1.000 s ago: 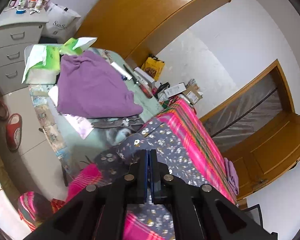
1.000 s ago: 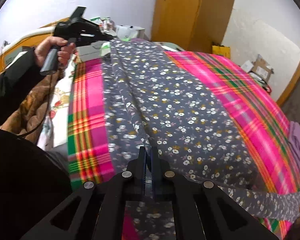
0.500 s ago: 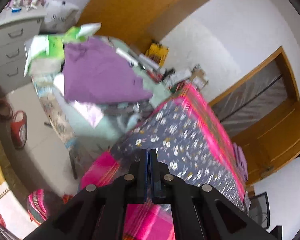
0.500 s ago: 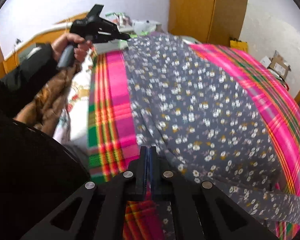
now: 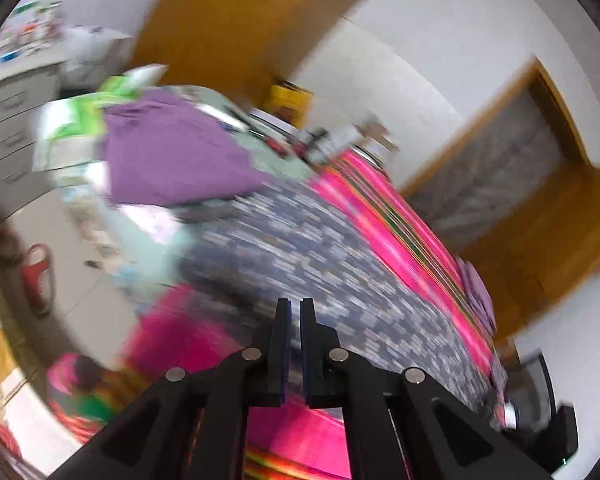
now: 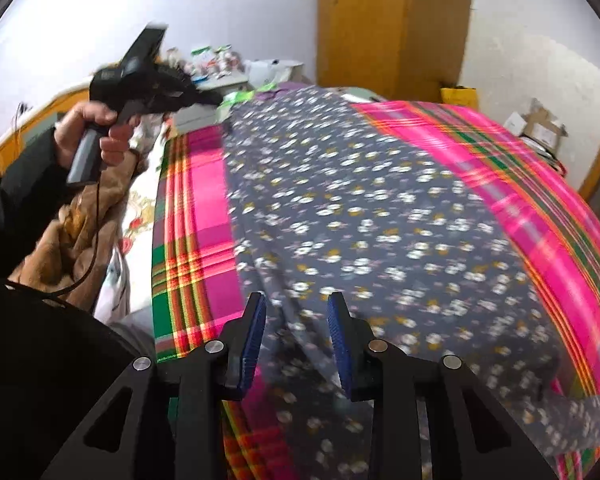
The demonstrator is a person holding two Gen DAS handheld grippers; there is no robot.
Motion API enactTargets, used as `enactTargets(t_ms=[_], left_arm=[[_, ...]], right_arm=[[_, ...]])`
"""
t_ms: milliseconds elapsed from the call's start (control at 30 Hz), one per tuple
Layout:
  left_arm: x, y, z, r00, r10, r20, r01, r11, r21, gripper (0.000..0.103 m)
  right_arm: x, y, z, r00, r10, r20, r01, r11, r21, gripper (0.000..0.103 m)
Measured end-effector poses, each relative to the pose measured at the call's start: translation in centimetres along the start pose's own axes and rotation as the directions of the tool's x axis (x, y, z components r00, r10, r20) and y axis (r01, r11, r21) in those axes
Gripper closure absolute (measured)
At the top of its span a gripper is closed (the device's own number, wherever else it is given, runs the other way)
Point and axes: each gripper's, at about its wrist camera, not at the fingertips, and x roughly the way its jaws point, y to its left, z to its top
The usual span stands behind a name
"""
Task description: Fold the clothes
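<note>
A grey floral garment (image 6: 360, 220) lies spread flat on the pink plaid bedspread (image 6: 196, 208). My right gripper (image 6: 296, 312) hovers over its near edge with the jaws opening. A ridge of the floral cloth runs between the blue pads (image 6: 256, 332), which do not press on it. In the right wrist view a hand (image 6: 96, 132) holds my left gripper (image 6: 216, 100) in the air above the garment's far corner. The blurred left wrist view shows that gripper (image 5: 296, 308) with its jaws opening to a thin gap that holds nothing, above the floral garment (image 5: 300, 248).
A purple garment (image 5: 172, 156) lies on a cluttered table beyond the bed's end, next to a grey drawer cabinet (image 5: 12, 128). Brown cloth (image 6: 80, 232) is heaped left of the bed. A wooden wardrobe (image 6: 392, 20) stands behind. A red slipper (image 5: 38, 276) lies on the floor.
My right jaws have parted from shut and let go of the floral cloth. The left gripper has swung across fast, blurring its view, and a thin gap has appeared between its fingers.
</note>
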Motion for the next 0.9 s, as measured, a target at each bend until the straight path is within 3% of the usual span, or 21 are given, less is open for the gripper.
enactTargets(t_ms=[100,167,333,433,600,700,900], left_arm=[[1.9,-2.9,-0.9,0.998,-0.022,-0.052,0.026,0.996,0.087,0.100],[2.7,-3.7,-1.3,0.997,-0.031,-0.077,0.038,0.994,0.098,0.100],[2.7,-3.1,-1.4,0.997,-0.019,-0.077,0.026,0.997,0.079,0.100],[2.6,-2.1,-1.4,0.997,0.000,-0.080,0.004,0.999,0.055,0.100],[1.4,-1.3,-2.0,0.997,0.025,-0.079,-0.021,0.999,0.050,0.100],[0.9,-1.3,-2.0,0.997,0.026,-0.067,-0.023,0.999,0.039,0.100],[2.3,-4.6,-1.9,0.996,-0.021,-0.085,0.029,0.994,0.101,0.100]], right_arm=[[1.3,0.5,0.0,0.999,-0.013,-0.034,0.013,1.000,-0.020,0.074],[1.5,0.4,0.0,0.999,-0.011,-0.032,0.011,1.000,-0.009,0.090],[0.9,-0.1,0.0,1.000,0.006,-0.011,-0.006,1.000,0.015,0.093],[1.4,0.0,-0.1,1.000,0.014,-0.026,-0.014,1.000,0.003,0.100],[-0.1,0.9,-0.3,0.998,0.064,0.002,-0.064,0.997,-0.046,0.100],[0.9,0.1,-1.0,0.995,0.093,-0.043,-0.094,0.995,-0.025,0.100],[0.6,-0.8,-0.7,0.993,0.121,-0.007,-0.121,0.992,0.043,0.095]])
